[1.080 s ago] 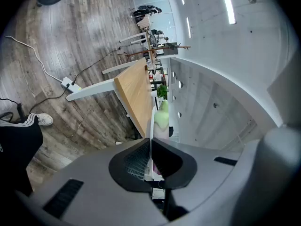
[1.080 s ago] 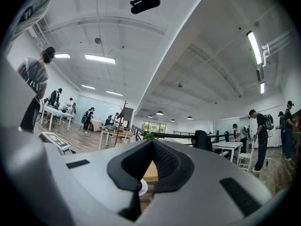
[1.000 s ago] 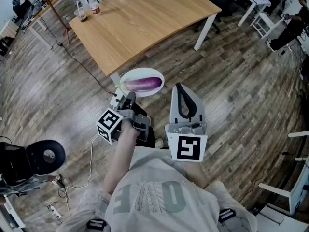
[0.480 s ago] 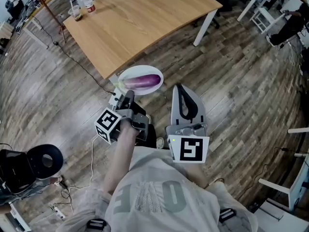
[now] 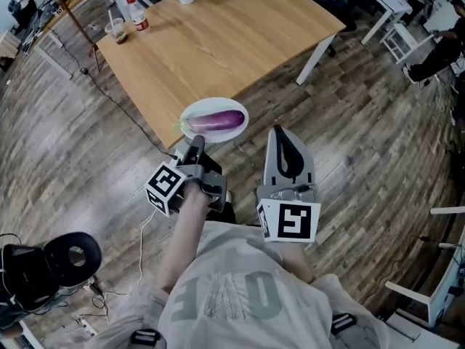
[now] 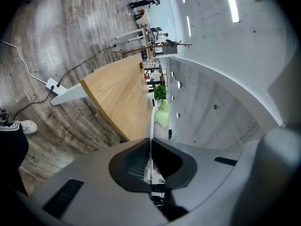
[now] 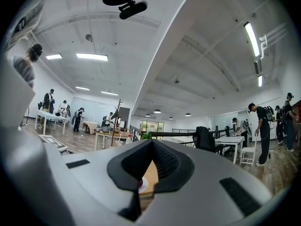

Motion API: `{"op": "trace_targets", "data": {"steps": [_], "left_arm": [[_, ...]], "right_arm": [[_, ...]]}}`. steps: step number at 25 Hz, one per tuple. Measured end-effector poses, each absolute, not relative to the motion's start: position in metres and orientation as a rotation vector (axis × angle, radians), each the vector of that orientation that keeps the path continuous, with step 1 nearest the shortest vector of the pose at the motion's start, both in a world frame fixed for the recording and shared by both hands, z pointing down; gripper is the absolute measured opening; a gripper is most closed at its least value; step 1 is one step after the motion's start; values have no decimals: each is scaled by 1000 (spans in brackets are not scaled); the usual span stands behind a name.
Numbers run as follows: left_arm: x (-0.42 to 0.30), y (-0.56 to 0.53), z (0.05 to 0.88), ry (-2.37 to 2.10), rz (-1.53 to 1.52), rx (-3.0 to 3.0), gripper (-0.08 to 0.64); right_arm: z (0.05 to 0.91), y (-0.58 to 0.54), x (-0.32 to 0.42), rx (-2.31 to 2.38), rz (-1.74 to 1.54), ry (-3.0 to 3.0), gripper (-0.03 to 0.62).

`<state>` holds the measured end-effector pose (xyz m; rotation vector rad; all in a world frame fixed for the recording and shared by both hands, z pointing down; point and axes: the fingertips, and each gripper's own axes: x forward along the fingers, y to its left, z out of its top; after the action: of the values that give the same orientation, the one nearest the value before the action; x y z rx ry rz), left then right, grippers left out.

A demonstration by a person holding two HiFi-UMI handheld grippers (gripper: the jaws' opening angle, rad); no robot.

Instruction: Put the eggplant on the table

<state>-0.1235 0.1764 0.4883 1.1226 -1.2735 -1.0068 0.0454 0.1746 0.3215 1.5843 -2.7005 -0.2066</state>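
Your left claw (image 5: 195,145) pinches the round white plate (image 5: 215,103) carrying the long purple eggplant (image 5: 216,121).
Your right claw (image 5: 280,131) sits closed and empty.

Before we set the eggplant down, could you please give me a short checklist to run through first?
1. Left gripper fingers clamped on plate rim: ok.
2. Eggplant lying on plate: ok.
3. Plate well over table: not ok, only at its near edge.
4. Near part of table bare, bottle and cup far off: ok.
5. Right gripper shut, empty: ok.
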Motion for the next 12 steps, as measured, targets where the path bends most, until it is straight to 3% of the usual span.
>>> {"op": "trace_targets", "data": {"steps": [12], "left_arm": [[-166, 104, 487, -1239, -952, 1134, 17]], "right_arm": [[318, 114, 1, 1651, -172, -2646, 17]]}}
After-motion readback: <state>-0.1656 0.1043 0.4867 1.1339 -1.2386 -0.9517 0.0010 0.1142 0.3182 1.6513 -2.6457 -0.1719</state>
